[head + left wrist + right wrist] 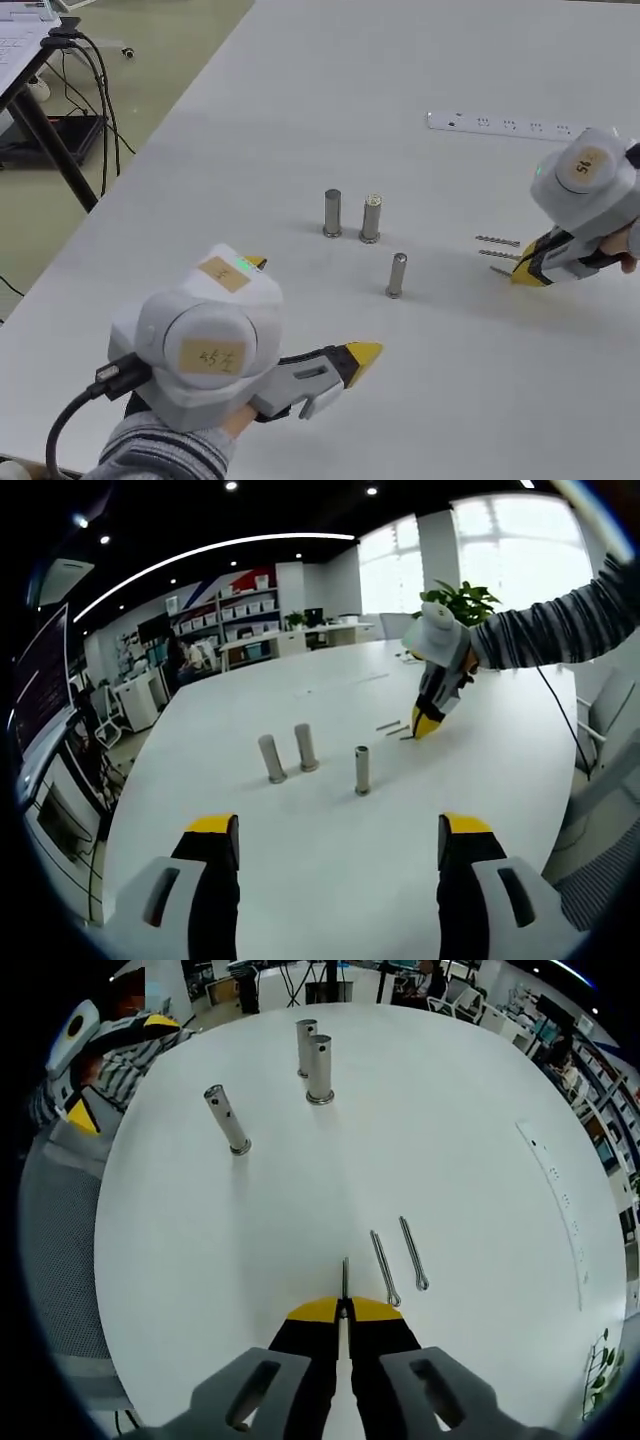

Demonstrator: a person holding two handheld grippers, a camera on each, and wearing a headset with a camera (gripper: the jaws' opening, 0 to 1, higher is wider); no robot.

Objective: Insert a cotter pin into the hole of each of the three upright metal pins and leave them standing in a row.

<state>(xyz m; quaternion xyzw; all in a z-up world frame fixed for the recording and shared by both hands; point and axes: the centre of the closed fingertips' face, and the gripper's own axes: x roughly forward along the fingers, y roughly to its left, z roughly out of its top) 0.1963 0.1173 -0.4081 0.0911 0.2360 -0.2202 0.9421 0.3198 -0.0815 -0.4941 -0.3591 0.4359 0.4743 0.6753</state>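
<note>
The fingers [318, 1312] of your right gripper [345, 1308] are pressed together on a cotter pin [345, 1275], and its thin end sticks straight out past the yellow tips. From the pictures you cannot tell whether that pin is lifted or lies on the white table [470, 1080]. Two loose cotter pins [385, 1268] lie flat just beside it, roughly parallel to each other and to the one you grip. In the head view your right gripper [522, 272] sits low at the right edge, with the loose pins at its tip. A white power strip [500, 125] lies beyond them.

Your left gripper [340, 830] has its fingers [215, 832] spread wide apart, with nothing between them. In the head view it hovers near you at the lower left.

The three metal pins [371, 218] stand upright near the middle of the table, between your two grippers and well apart from both. Two stand close side by side. The third pin [397, 275] stands apart from that pair, nearer to you. In the right gripper view its cross hole near the top shows.
</note>
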